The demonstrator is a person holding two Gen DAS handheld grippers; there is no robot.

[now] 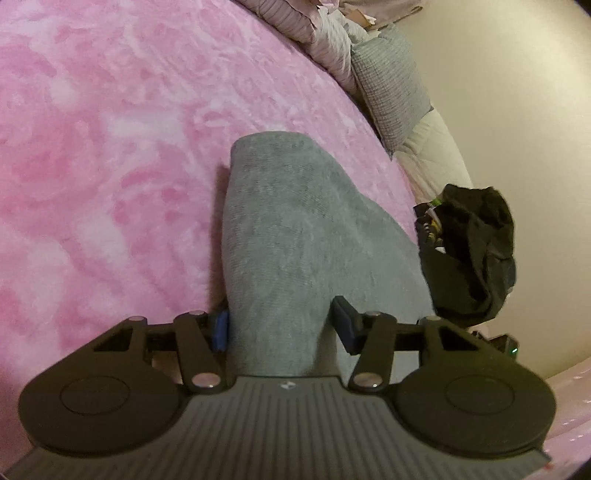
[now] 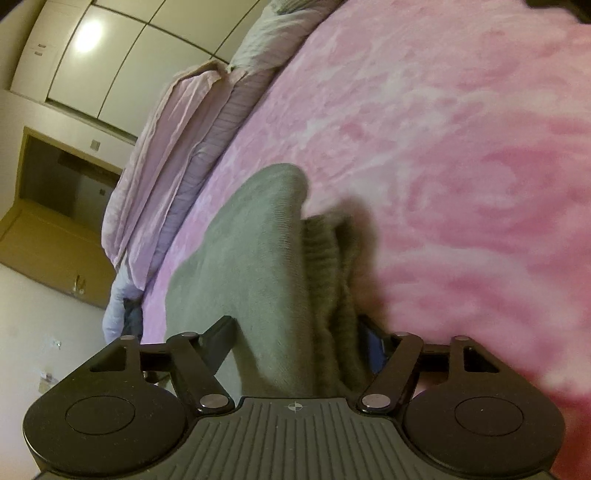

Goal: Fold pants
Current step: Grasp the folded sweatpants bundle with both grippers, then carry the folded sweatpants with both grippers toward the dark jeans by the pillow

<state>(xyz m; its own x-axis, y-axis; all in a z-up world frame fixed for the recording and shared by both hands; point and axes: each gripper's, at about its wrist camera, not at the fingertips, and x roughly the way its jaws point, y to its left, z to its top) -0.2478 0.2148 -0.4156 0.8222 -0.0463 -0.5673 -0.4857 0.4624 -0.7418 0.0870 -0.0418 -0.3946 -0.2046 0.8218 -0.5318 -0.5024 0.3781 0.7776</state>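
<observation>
Left gripper (image 1: 282, 328): blue-padded jaws set against both sides of grey knitted pants (image 1: 291, 236), gripping a bunched fold. Right gripper (image 2: 299, 341): black jaws likewise closed on the same grey pants (image 2: 258, 258), ribbed layers stacked toward the right finger. Pants at frame centre in both views, draped forward from the jaws onto a mottled pink plush bed cover (image 1: 110, 147). Upper centre to upper right of left view: striped lilac bedding (image 1: 295, 26) and grey checked pillow (image 1: 391, 88); right edge: black crumpled cloth bundle (image 1: 476, 251). Left of right view: wooden cabinet (image 2: 55, 229), white wardrobe doors (image 2: 110, 48).
</observation>
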